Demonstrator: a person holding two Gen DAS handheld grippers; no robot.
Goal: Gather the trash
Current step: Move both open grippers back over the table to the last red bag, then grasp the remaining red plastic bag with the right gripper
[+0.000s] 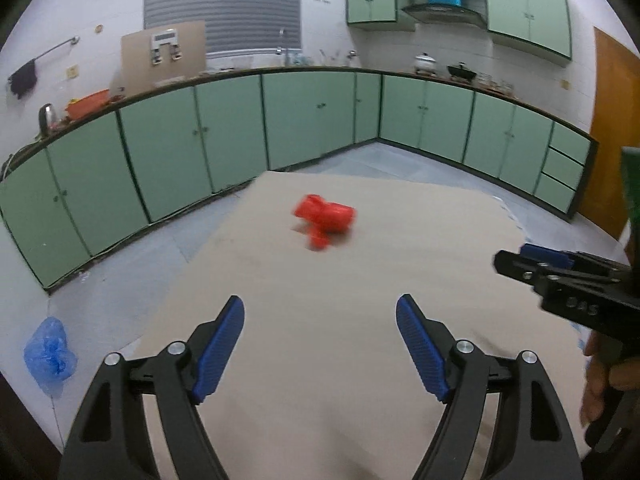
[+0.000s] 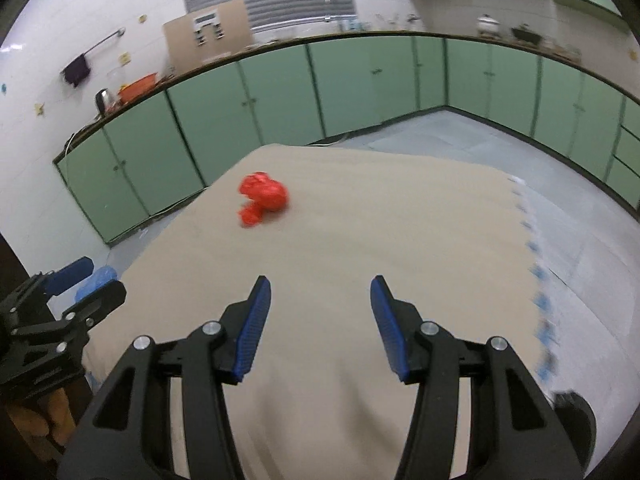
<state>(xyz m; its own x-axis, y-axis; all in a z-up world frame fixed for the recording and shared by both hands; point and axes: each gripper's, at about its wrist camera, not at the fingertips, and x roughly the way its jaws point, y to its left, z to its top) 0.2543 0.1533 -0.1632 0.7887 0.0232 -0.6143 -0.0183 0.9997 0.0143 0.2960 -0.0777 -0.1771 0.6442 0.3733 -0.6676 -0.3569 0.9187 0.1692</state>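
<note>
Red crumpled bag (image 1: 325, 220) lies slantwise on the beige mat (image 1: 360, 280), untouched, both grippers empty and spread apart.

Black claw (image 1: 320, 346) frames, blue ribbed pads, seemingly silver screws.

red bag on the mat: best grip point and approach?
Grip the red bag across its fat crumpled body, not the small tail hanging toward the camera. Come from above and the near side: it lies alone on the beige mat, clear all round. Either open gripper, left or right, probably fits.
</note>
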